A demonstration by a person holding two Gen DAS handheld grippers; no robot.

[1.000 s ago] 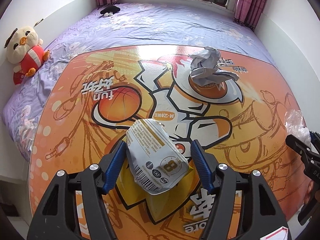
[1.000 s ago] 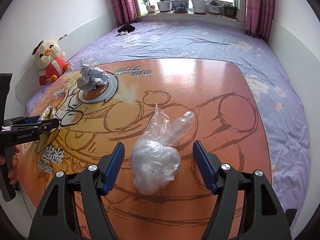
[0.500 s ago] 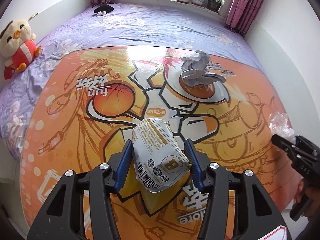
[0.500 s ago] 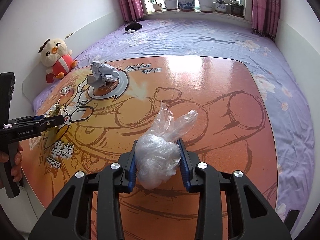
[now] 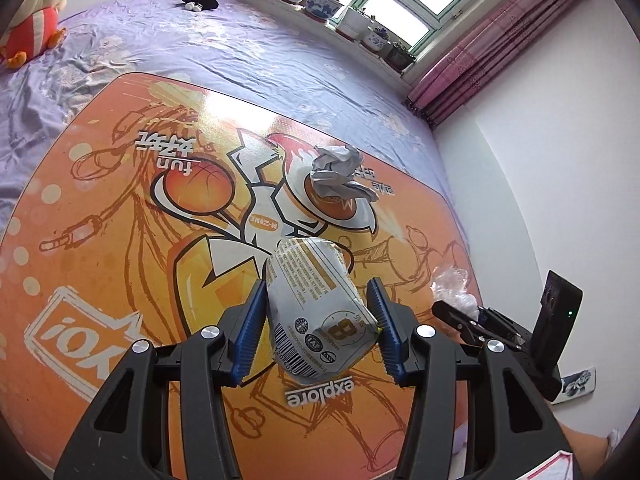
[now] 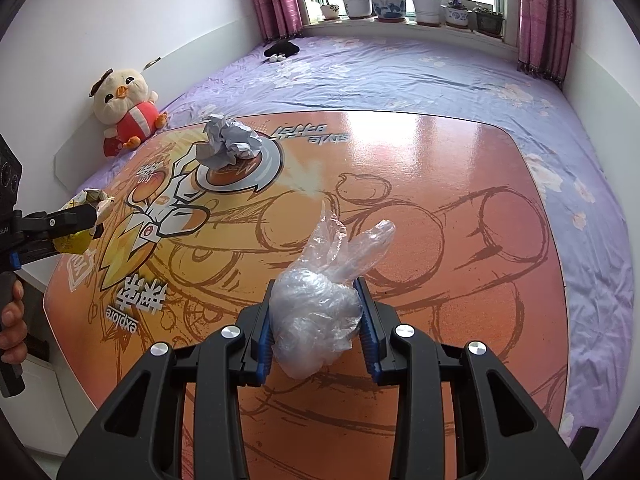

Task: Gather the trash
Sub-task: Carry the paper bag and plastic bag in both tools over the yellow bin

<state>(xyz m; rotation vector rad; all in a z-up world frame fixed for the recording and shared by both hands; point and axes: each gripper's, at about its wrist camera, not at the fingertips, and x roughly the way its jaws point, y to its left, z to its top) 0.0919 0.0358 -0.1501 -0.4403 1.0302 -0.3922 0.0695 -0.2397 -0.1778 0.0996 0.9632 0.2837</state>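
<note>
A white-and-gold snack wrapper (image 5: 316,308) sits between the blue pads of my left gripper (image 5: 316,284), which is shut on it and holds it tilted above the orange cartoon table (image 5: 120,240). My right gripper (image 6: 316,284) is shut on a crumpled clear plastic bag (image 6: 316,316), whose loose end sticks up past the fingertips. A ball of crumpled grey-white paper (image 5: 336,168) lies free on the table's far part, also seen as the paper ball (image 6: 230,142) in the right wrist view. There the left gripper (image 6: 94,216) with the wrapper is at the table's left edge.
The table (image 6: 460,200) lies on a bed with a purple flowered sheet (image 6: 400,76). A plush chick (image 6: 124,112) leans on the left wall. A small black object (image 6: 282,50) lies far back, with potted plants (image 6: 388,4) on the windowsill. A hand (image 6: 12,320) grips the left handle.
Both grippers closed on their items: the left on the snack wrapper, the right on the plastic bag. The left one then lifted the wrapper and rolled, tilting its view.
</note>
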